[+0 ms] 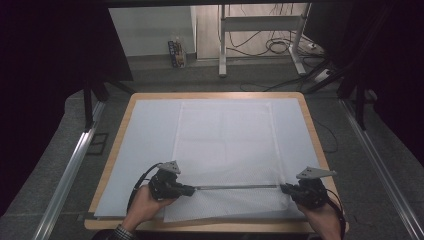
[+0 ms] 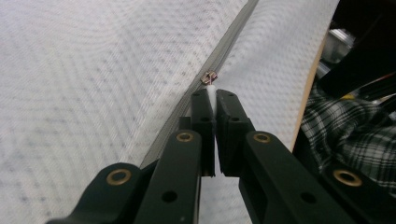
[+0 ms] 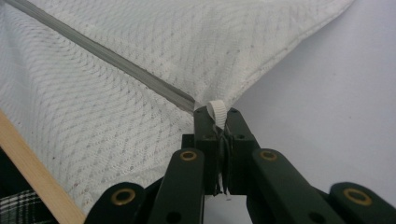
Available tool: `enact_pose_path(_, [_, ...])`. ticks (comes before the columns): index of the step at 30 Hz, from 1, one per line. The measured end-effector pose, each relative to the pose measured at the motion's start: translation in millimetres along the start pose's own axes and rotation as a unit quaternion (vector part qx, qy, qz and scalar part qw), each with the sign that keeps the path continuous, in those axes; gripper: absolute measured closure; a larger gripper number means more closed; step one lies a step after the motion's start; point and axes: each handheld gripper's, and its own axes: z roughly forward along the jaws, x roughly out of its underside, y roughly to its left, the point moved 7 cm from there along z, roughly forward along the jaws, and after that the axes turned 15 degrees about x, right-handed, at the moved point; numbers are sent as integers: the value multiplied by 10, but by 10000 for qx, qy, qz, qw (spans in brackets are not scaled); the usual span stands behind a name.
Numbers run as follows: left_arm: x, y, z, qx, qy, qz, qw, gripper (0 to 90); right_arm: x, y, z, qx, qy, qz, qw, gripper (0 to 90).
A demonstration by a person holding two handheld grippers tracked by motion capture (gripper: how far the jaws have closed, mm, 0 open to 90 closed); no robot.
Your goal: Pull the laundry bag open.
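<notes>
A white mesh bag (image 1: 225, 150) lies flat on a pale sheet (image 1: 145, 145) covering a wooden counter (image 1: 312, 125). A grey zip (image 1: 235, 187) runs across the bag close to its near edge, from side to side. A person holds a gripper in each hand, one at either end of the zip.

The left gripper (image 1: 192, 190) sits at the zip's left end. Its fingers (image 2: 203, 116) are clamped together on a small white pull tab (image 2: 211, 95) fixed to the metal slider (image 2: 208, 77). The zip stretches away beyond the slider.

The right gripper (image 1: 284, 188) sits at the zip's right end, at the bag's corner. Its fingers (image 3: 205, 128) are clamped on a white fabric loop (image 3: 217, 112) sewn in where the zip stops.

The work in hand looks like drawing the slider along the zip while the far end is anchored. To do it well, the right gripper should probably hold the loop firm and keep the zip taut and straight, while the left pulls the tab in line with the zip and low to the bag. A sideways or upward tug could slip the thin tab out of the fingers or bunch the mesh.
</notes>
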Motion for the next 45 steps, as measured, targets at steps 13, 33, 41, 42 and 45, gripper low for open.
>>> enact_pose_path(13, [143, 31, -176, -128, -168, -168, 9996, 875, 24, -35, -3, 103, 55, 7, 9999, 857])
enact_pose_path(33, [413, 50, -418, -313, -360, -461, 9978, 875, 55, -54, 20, 189, 164, -12, 9997, 858])
enact_pose_path(41, [497, 72, -479, -437, -352, -588, 9967, 875, 66, -52, 28, 264, 207, -54, 9994, 859])
enact_pose_path(42, [511, 77, -496, -467, -375, -606, 9964, 875, 68, -54, 27, 267, 210, -23, 9994, 859])
enact_pose_path(45, [559, 94, -555, -560, -452, -698, 9950, 875, 72, -66, 31, 308, 217, -47, 9993, 859])
